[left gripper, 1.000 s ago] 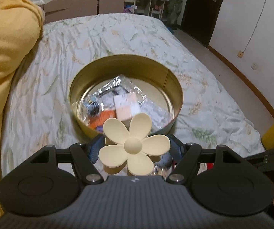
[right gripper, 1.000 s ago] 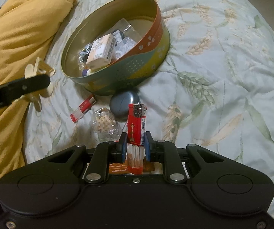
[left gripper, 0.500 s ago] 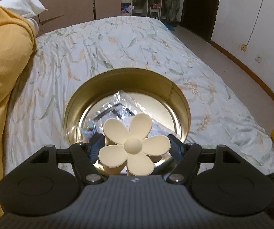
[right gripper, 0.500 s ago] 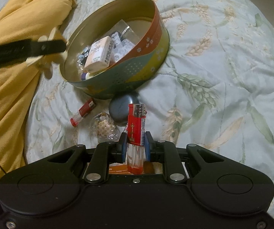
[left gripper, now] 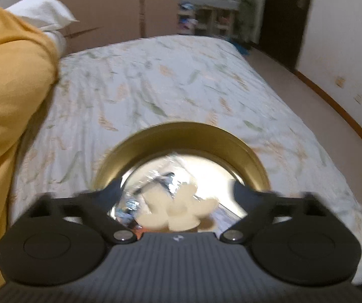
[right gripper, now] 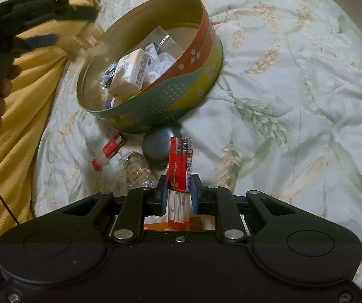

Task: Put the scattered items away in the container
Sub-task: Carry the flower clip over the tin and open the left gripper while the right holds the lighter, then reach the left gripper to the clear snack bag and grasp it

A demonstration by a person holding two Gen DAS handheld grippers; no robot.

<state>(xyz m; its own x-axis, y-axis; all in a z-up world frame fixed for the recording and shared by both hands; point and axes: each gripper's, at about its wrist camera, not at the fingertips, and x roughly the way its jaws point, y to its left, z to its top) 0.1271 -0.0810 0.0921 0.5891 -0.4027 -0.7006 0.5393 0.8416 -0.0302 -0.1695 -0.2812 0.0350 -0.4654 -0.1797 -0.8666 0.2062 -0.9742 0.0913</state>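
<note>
Cream flower clip, blurred, sits free over the round tin on the bed, the left gripper above it, jaws just sprung wide with nothing pressed between them. Nearer the camera, the right gripper has its jaws clamped on a red lighter, upright; a second lighter, a grey case and a small bag lie beside the tin.

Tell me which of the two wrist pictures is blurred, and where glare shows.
Left wrist view: smeared throughout, the flower clip soft-edged between the open left claw, and glare whitens the tin floor. Right wrist view: mostly sharp, the lighter crisp in the right claw; only the upper left is smeared.
</note>
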